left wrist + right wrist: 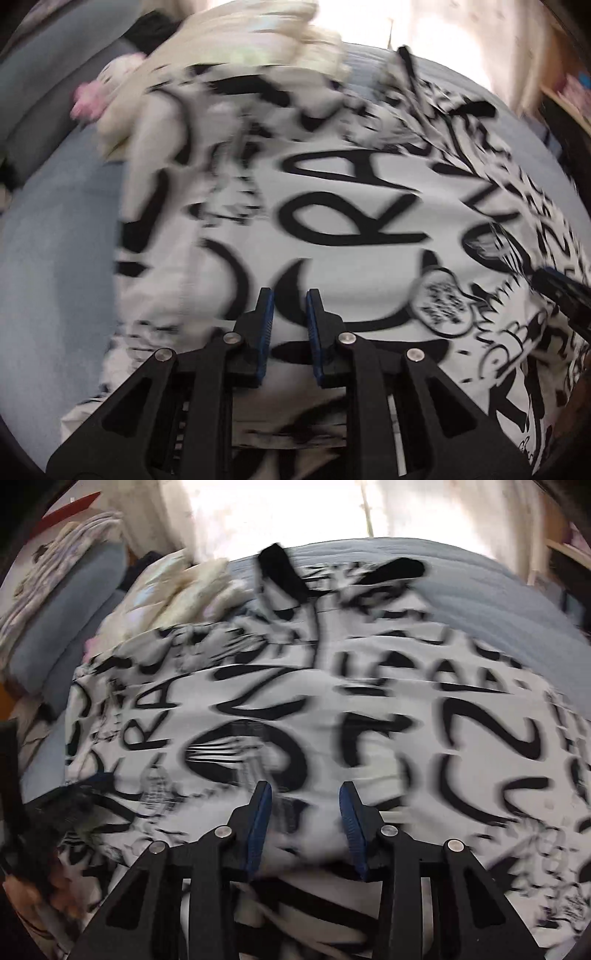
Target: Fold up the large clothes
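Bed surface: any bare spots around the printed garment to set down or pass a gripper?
Bare blue bedspread lies left of the printed garment, and another strip past its far right edge. Crowded: the cream clothes pile at far left overlaps the garment; pillows line that side.

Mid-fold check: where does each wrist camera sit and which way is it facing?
Left wrist: behind the left gripper, looking across the printed garment on the blue bed; right gripper at right edge.
Right wrist: behind the right gripper, over the same garment.
Shared: garment, bed, cream pile.
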{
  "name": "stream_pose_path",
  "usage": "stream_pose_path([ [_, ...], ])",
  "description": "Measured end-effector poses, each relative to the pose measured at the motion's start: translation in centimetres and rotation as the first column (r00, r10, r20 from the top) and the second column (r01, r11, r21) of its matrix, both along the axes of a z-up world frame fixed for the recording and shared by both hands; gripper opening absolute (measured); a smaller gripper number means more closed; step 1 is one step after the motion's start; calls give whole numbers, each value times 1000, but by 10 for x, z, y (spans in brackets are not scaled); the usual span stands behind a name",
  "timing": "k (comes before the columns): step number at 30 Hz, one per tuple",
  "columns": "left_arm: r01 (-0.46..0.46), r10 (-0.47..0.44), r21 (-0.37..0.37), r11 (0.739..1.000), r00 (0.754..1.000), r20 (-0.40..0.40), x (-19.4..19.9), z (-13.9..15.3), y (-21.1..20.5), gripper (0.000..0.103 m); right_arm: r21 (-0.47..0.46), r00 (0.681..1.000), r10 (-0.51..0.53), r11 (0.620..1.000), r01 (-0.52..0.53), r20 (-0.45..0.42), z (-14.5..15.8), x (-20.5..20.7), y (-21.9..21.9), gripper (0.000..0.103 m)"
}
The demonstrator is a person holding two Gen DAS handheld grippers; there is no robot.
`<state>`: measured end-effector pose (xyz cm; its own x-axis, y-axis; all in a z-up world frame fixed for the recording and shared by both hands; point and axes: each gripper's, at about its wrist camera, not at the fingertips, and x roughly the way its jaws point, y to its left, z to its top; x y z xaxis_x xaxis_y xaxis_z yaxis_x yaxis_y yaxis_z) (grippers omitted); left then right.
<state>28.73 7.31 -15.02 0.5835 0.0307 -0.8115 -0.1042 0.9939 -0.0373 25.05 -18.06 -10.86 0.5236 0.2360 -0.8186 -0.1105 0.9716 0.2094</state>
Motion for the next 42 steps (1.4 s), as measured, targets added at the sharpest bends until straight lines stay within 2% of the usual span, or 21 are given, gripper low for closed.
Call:
stream_pose_path([
  [3,-18,17,-46,999,1000,-4,-1,-1,16,16,-36,997,-71,997,70,-25,-7,-4,-26,39],
  [5,-19,19,-57,998,1000,-4,-2,1,19,16,56,993,-101,993,105,-64,-10,-4,-48,39],
  [7,-24,24,-59,998,1000,-12,-5,5,21,16,100,990,-116,987,124,-77,-11,-3,-61,39],
  [12,-19,17,-58,998,999,-34,-7,13,20,16,100,991,-120,987,125,-57,1,-8,-62,39],
  [22,21,-20,-46,999,999,37,-45,64,1,16,123,994,-109,986,110,-17,43,-40,-55,39],
  [26,35,-34,-22,999,998,62,-65,84,-9,16,135,993,-114,984,113,5,63,-66,-60,39],
  [33,50,-47,-29,998,995,90,-110,113,-19,16,149,992,-123,982,116,42,96,-119,-72,41],
  [42,45,-42,-17,999,991,125,-179,142,-21,18,164,987,-127,980,110,99,135,-193,-84,49],
])
